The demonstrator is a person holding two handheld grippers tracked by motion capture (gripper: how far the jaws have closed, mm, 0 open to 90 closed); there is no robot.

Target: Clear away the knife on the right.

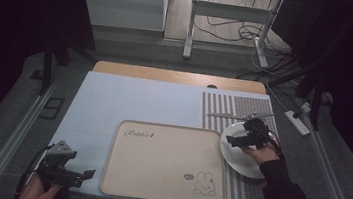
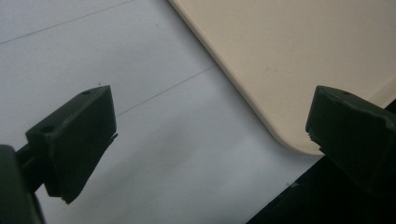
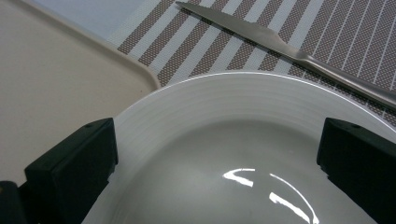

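The right gripper (image 3: 217, 154) hovers with jaws wide over the round white ceramic plate (image 3: 243, 140), which sits between its fingers (image 3: 74, 163). Beyond them lies a steel table knife (image 3: 280, 44). The left gripper (image 2: 210, 135) is wide open too, holding nothing. A shallow bite on the glossy rim could slip, I judge, knocking the plate into the knife.

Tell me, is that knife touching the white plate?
Apart. In the right gripper view, a band of striped placemat shows between the knife and the rim of the white plate.
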